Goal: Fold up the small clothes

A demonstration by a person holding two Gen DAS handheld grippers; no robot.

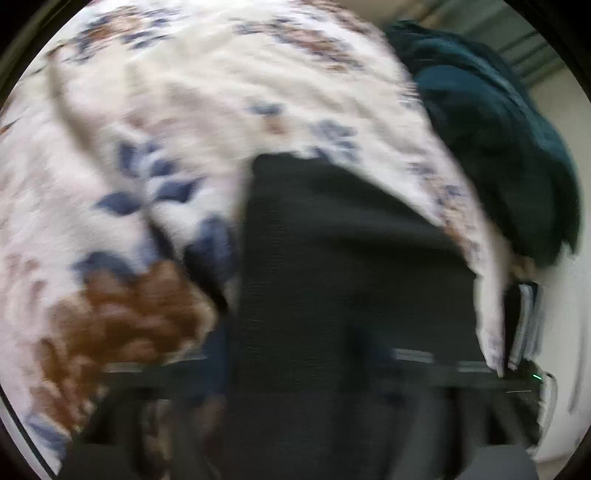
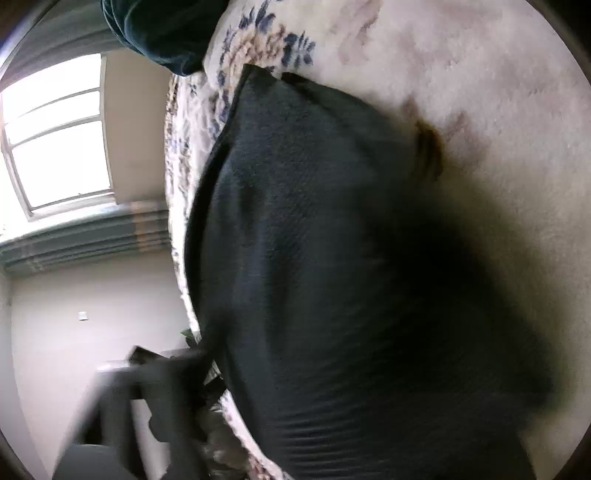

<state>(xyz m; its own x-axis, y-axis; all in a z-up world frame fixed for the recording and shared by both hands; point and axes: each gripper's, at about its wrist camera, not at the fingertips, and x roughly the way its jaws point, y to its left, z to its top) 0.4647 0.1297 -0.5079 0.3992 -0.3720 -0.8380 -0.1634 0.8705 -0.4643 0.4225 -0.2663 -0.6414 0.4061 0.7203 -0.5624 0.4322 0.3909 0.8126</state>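
A dark grey knit garment (image 1: 351, 266) fills the middle of the blurred left wrist view. It runs from the floral blanket (image 1: 184, 92) down over my left gripper (image 1: 343, 376), whose fingers are hidden beneath it; the cloth looks gripped there. In the right wrist view the same dark garment (image 2: 332, 258) hangs lifted across the frame. My right gripper (image 2: 236, 369) holds its lower left edge. One dark finger (image 2: 166, 384) shows beside the cloth, and the other is covered.
A white fleecy blanket with blue and brown flowers (image 2: 461, 74) lies under everything. A dark teal garment (image 1: 491, 140) is heaped at the blanket's far edge (image 2: 162, 29). A bright window (image 2: 55, 136) and pale wall lie off to the left.
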